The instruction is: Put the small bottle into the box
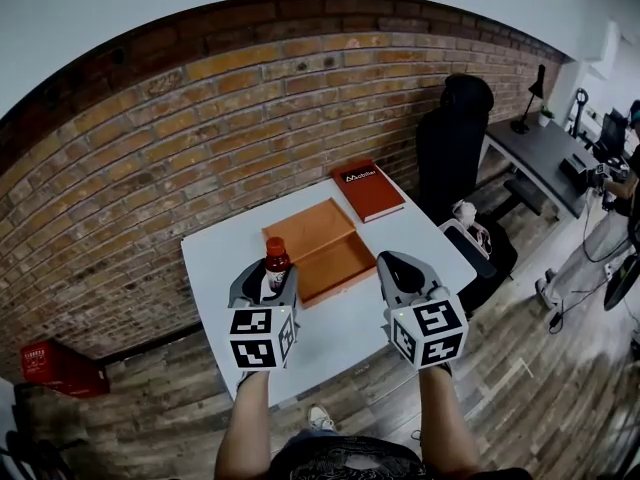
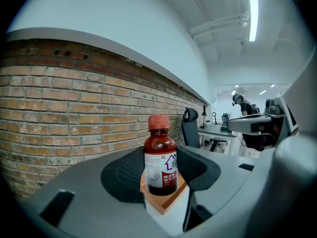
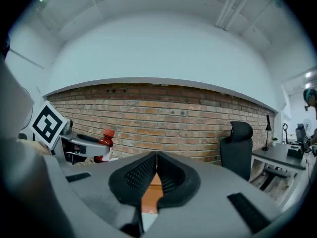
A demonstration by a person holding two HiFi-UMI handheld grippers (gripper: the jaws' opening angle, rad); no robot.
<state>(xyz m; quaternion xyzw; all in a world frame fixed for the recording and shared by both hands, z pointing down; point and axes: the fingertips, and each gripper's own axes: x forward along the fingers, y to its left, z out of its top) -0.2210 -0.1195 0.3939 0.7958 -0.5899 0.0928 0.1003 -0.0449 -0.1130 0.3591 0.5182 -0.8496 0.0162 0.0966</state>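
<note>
A small brown bottle (image 1: 276, 263) with a red cap stands upright between the jaws of my left gripper (image 1: 272, 276), which is shut on it over the near left of the white table (image 1: 215, 258). In the left gripper view the bottle (image 2: 160, 157) fills the gap of that gripper (image 2: 161, 171), with a corner of the open orange box (image 2: 164, 197) just below it. The box (image 1: 335, 265) lies flat at the table's middle. My right gripper (image 1: 388, 263) hovers right of the box, shut and empty; its view shows the gripper (image 3: 156, 167) above the box (image 3: 151, 195).
A red book (image 1: 367, 189) lies at the table's back right corner. A brick wall (image 1: 200, 138) runs behind the table. A black office chair (image 1: 452, 143) stands at the right, with a dark desk (image 1: 545, 153) and a person (image 1: 615, 208) beyond. A red crate (image 1: 45, 363) sits on the floor at left.
</note>
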